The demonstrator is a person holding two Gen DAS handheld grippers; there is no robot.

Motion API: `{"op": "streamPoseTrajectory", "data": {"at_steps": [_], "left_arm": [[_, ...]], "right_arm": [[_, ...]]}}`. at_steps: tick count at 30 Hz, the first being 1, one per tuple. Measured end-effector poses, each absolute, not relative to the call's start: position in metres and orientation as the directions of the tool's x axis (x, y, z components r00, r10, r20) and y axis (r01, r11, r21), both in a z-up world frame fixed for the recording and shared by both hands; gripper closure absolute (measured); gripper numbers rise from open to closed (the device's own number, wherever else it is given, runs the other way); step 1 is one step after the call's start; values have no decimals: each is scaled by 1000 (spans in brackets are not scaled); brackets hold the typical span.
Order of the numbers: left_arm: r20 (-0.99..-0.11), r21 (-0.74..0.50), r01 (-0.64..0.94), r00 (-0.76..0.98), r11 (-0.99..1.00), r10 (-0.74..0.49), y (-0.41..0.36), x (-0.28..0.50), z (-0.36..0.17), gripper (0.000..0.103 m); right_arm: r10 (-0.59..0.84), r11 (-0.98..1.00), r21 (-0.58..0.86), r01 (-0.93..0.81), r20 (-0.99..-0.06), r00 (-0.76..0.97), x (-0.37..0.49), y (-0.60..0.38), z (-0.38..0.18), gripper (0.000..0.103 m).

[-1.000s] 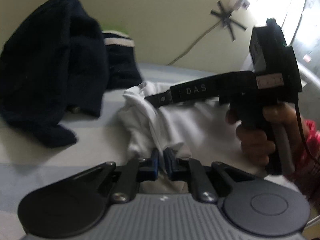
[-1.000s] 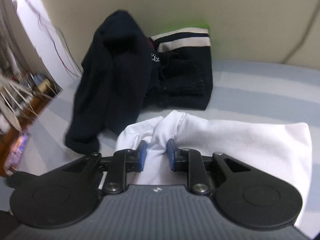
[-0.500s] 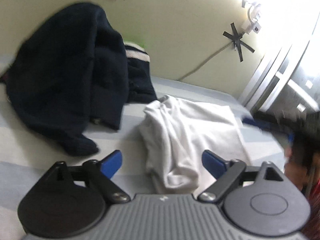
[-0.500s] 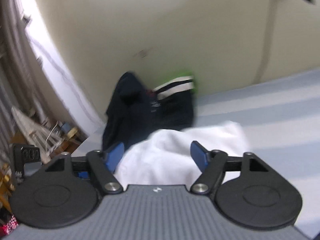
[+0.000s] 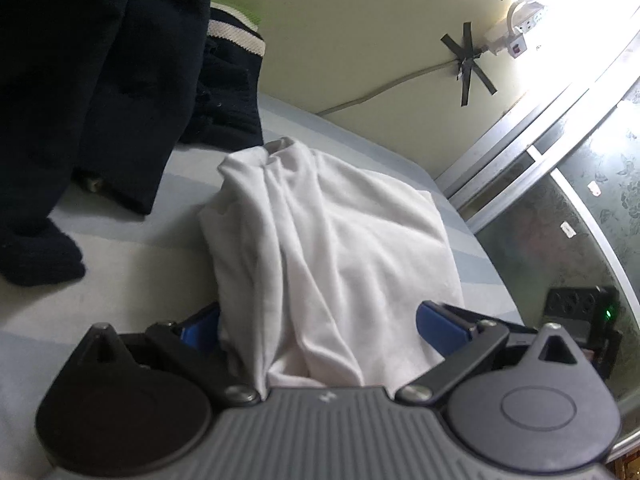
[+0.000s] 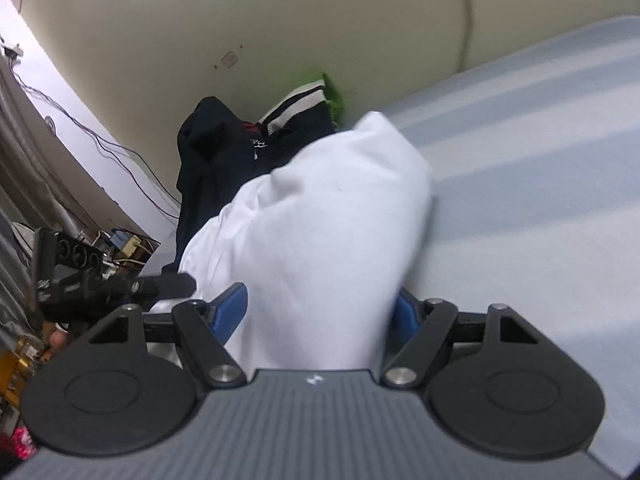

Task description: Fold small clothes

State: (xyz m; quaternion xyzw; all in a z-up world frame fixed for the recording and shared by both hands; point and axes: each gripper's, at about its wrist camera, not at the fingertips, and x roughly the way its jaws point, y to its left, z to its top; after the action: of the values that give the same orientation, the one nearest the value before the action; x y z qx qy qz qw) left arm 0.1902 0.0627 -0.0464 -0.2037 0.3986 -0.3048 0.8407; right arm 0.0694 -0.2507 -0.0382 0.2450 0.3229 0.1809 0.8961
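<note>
A white garment [image 5: 332, 240] lies folded and rumpled on the striped bed. It also fills the middle of the right wrist view [image 6: 320, 232]. My left gripper [image 5: 320, 326] is open, its jaws wide on either side of the garment's near end. My right gripper [image 6: 320, 312] is open too, its jaws straddling the opposite end of the white garment. The left gripper's body shows at the left edge of the right wrist view [image 6: 72, 280].
A pile of dark navy clothes [image 5: 100, 92] with a white-striped band lies against the wall, also in the right wrist view [image 6: 240, 148]. A window frame [image 5: 560, 132] borders the bed's right side. A cluttered shelf [image 6: 24, 340] stands beyond the bed's edge.
Both grippers let go of the white garment's corner, opened wide and moved apart. They now sit low at opposite ends of the garment, straddling it.
</note>
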Motion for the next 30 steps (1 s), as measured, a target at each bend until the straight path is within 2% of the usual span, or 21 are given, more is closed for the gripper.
{"op": "streamPoseTrajectory", "data": {"at_steps": [1, 2, 3, 4, 5, 6, 8, 13, 20, 25, 30], "left_arm": [[-542, -585, 351, 502, 731, -674, 62, 190, -47, 2], [-541, -583, 347, 510, 735, -669, 62, 190, -47, 5], [-546, -573, 339, 520, 746, -657, 62, 189, -47, 15], [-560, -556, 325, 534, 765, -634, 61, 189, -46, 24], [-578, -545, 303, 539, 782, -612, 61, 189, -45, 48], [-595, -552, 279, 527, 785, -606, 61, 192, -44, 60], [-599, -585, 267, 494, 766, -630, 53, 200, -40, 68], [-609, -479, 408, 483, 777, -629, -13, 229, -5, 70], [-588, -347, 559, 495, 753, -640, -153, 320, 33, 70], [-598, -293, 571, 516, 767, -613, -232, 378, 23, 71], [-634, -298, 525, 516, 797, -576, -268, 415, -10, 72]], "right_arm": [[484, 815, 553, -173, -488, 726, 76, -246, -40, 27], [484, 816, 552, -172, -490, 725, 82, -243, -41, 33], [481, 819, 549, -169, -496, 722, 86, -241, -41, 44], [478, 822, 545, -163, -506, 718, 89, -239, -41, 49], [477, 822, 547, -157, -512, 715, 89, -240, -41, 57], [479, 821, 550, -156, -513, 713, 87, -241, -39, 65], [485, 822, 541, -178, -501, 717, 81, -246, -33, 71], [394, 881, 435, -187, -456, 798, 74, -280, 1, 72], [169, 931, 364, -15, -395, 903, 100, -390, 36, 72], [25, 927, 352, 130, -405, 914, 139, -462, 30, 72], [-19, 898, 379, 223, -474, 880, 170, -511, -2, 71]]}}
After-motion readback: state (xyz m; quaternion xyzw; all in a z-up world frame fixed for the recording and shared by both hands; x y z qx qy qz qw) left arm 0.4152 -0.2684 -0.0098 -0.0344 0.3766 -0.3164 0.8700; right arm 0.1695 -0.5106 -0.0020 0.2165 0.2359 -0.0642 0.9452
